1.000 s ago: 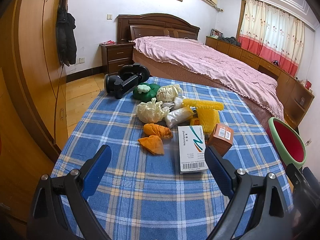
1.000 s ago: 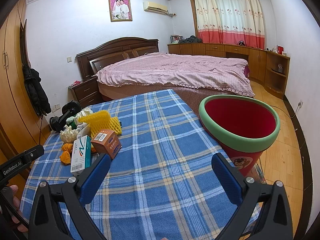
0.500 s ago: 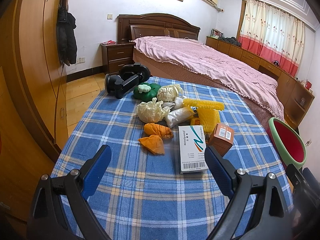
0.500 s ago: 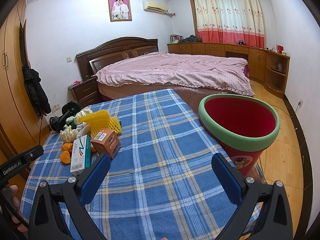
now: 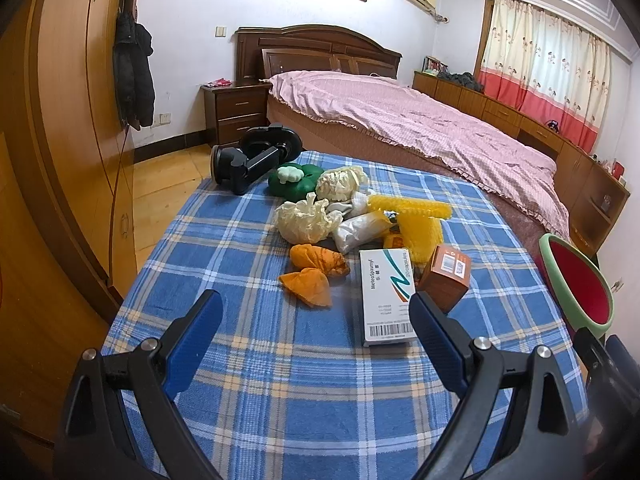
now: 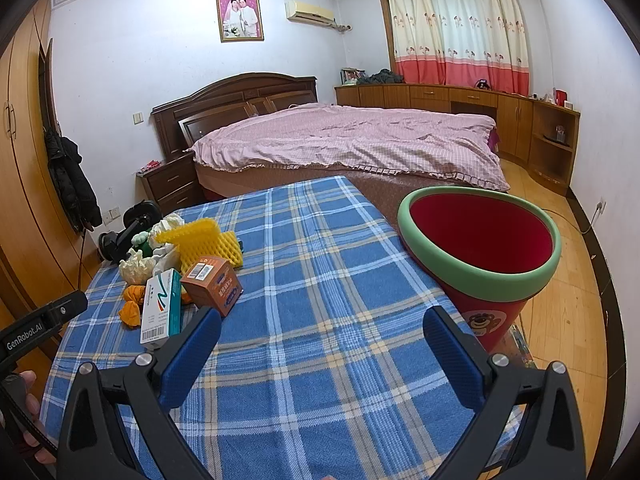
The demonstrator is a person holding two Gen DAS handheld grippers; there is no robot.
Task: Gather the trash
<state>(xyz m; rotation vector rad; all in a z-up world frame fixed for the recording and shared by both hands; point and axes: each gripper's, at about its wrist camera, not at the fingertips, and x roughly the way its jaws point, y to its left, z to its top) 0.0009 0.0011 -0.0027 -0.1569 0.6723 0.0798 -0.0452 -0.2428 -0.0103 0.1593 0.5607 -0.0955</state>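
Note:
A heap of trash lies on the blue plaid table (image 5: 304,384): a white medicine box (image 5: 385,297) (image 6: 161,305), a brown carton (image 5: 445,278) (image 6: 213,285), orange wrappers (image 5: 314,276), crumpled cream paper (image 5: 302,222), yellow foam netting (image 5: 420,228) (image 6: 204,240) and a green item (image 5: 294,182). A red bin with a green rim (image 6: 480,258) (image 5: 578,284) stands off the table's right edge. My left gripper (image 5: 314,320) hovers open just short of the heap. My right gripper (image 6: 322,338) is open over bare cloth, between heap and bin.
A black clamp-like device (image 5: 252,160) lies at the table's far left corner. A bed with a pink cover (image 6: 352,140) stands beyond the table. A wooden wardrobe (image 5: 60,140) lines the left side, with wood floor between. A hand (image 6: 28,416) holds the other gripper's handle at lower left.

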